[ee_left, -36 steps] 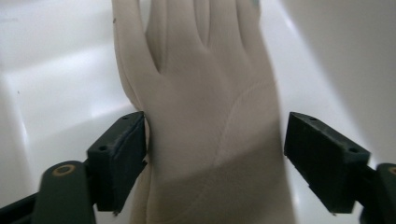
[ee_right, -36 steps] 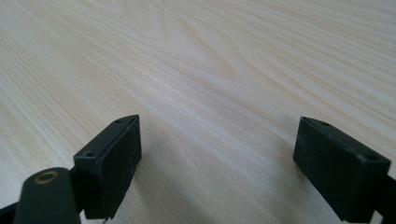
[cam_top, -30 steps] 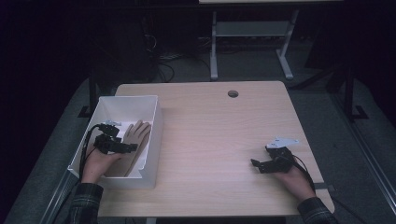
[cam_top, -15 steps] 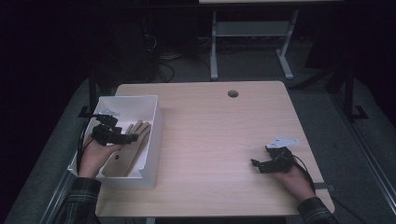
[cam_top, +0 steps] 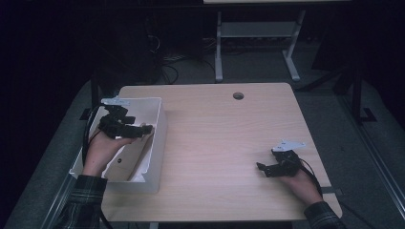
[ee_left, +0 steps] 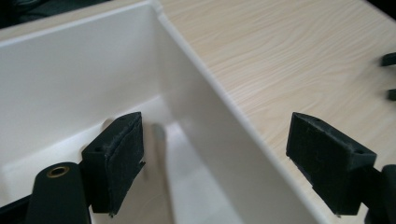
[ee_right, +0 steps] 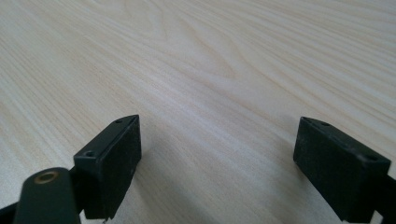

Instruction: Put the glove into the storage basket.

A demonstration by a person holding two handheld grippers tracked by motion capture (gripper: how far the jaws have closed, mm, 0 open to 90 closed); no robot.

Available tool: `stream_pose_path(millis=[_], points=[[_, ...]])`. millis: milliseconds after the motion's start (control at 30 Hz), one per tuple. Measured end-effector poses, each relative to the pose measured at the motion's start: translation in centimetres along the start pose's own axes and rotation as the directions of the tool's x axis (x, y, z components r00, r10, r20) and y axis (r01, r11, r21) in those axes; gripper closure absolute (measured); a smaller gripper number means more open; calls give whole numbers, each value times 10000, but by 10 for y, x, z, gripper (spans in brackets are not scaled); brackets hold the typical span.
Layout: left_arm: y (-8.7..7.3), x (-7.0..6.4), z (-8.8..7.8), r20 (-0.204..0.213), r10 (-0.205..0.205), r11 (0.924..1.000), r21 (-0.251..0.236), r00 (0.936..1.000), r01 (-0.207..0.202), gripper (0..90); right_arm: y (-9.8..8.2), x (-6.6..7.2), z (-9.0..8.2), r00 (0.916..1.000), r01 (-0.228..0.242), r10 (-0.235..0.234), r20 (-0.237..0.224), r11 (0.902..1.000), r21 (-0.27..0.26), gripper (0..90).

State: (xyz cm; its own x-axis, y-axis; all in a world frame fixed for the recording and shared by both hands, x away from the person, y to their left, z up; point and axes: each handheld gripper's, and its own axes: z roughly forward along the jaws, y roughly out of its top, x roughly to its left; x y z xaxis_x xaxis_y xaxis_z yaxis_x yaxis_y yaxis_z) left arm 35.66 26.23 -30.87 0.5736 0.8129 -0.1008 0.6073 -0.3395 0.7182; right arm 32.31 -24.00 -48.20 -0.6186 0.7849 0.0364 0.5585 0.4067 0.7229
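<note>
Dim and grainy from above: the worktop (cam_top: 229, 143) sits lit while everything toward twelve o'clock sinks into black. Both gripper views are bright and even. The white bin (ee_left: 93, 74) glows without glare, a soft shadow inside. Close black pads (ee_right: 109, 163) blur slightly at six o'clock.

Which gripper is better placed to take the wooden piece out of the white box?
The left gripper. It hangs open over the white box, just above the wooden piece. The right gripper sits open far across the table.
</note>
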Motion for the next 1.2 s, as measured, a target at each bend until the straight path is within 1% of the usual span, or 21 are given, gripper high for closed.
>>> stream_pose_path(millis=[100, 167, 200, 367, 500, 633, 733, 867, 1100, 1200], points=[[9, -11, 1, 185, 273, 9996, -35, 9995, -273, 189, 0, 0, 0, 10000, -4, 4, -2, 10000, 2, 148], [13, -19, 2, 416, 357, 9993, -116, 9985, -353, 189, 0, 0, 0, 10000, -5, 5, 0, 10000, -1, 148], [16, -24, 3, 537, 435, 9990, -137, 9976, -428, 189, 0, 0, 0, 10000, -4, 4, 1, 10000, -2, 148], [24, -42, 9, 862, 767, 9969, -265, 9933, -747, 189, 0, 0, 0, 10000, -10, 10, -1, 10000, 2, 148], [27, -59, 16, 1022, 870, 9958, -387, 9910, -834, 189, 0, 0, 0, 10000, -12, 12, 0, 10000, 4, 148], [27, -74, 24, 1095, 900, 9952, -481, 9899, -851, 189, 0, 0, 0, 10000, -16, 16, -2, 10000, 5, 148], [26, -86, 34, 1122, 1015, 9945, -383, 9885, -978, 190, 0, 0, 0, 10000, -11, 11, 1, 10000, 5, 148], [22, -102, 49, 1389, 1203, 9927, -262, 9830, -1178, 191, 0, 0, 0, 10000, -1, 1, 4, 10000, 4, 148], [14, -124, 72, 1481, 1374, 9905, -140, 9794, -1368, 192, 0, 0, 0, 10000, 5, -5, 0, 10000, 3, 148], [9, -135, 82, 1542, 1558, 9876, -76, 9757, -1565, 192, 0, 0, 0, 10000, 4, -4, -2, 10000, 3, 148]])
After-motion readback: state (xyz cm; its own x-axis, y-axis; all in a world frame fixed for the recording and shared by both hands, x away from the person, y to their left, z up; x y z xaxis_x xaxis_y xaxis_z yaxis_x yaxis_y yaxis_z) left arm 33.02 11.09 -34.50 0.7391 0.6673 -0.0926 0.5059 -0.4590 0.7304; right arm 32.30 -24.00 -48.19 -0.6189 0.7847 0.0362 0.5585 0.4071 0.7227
